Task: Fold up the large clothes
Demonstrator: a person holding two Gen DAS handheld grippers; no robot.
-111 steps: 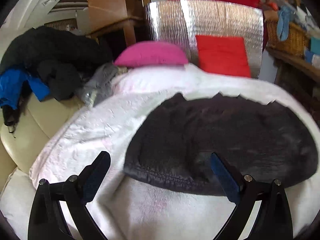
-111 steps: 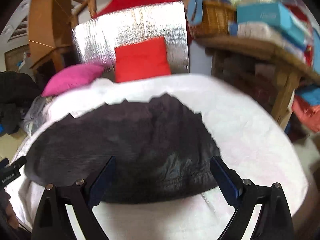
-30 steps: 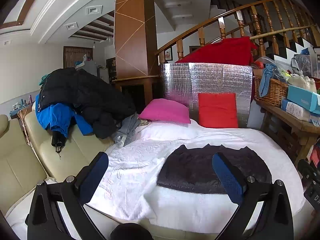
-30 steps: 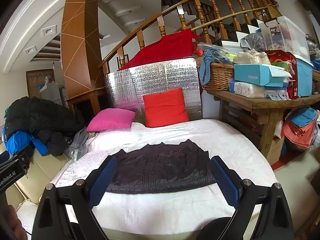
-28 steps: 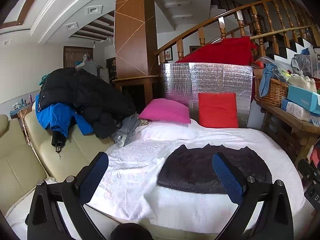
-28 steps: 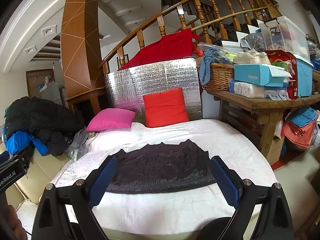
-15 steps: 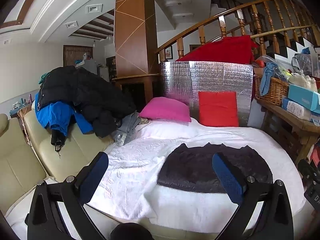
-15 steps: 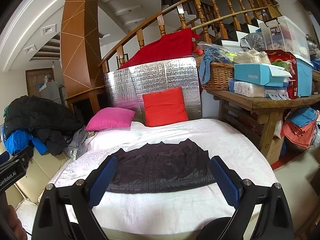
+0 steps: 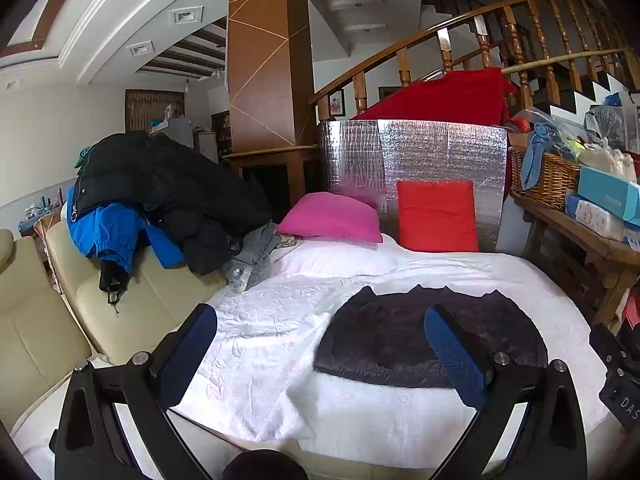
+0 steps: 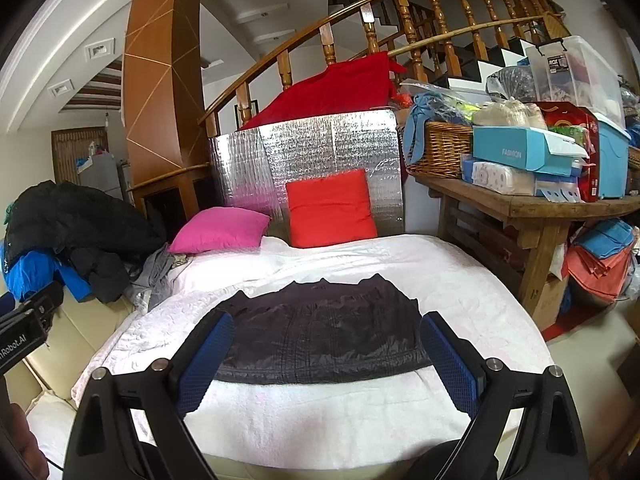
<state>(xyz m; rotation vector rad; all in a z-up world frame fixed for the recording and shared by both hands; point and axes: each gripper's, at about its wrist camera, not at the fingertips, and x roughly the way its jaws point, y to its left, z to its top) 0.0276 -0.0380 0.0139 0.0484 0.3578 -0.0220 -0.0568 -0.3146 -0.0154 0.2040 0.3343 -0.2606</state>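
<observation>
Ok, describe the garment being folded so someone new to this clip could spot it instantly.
Find the white blanket covering the bed in front of the silver foil panel. The dark folded garment lies flat near its front edge. It is the only dark item on the white surface; the other dark clothes are heaped on the cream sofa at the left.

Right gripper cut off by frame edge

We see a dark, slightly shiny garment, folded into a wide flat rectangle, lying on a white blanket.
</observation>
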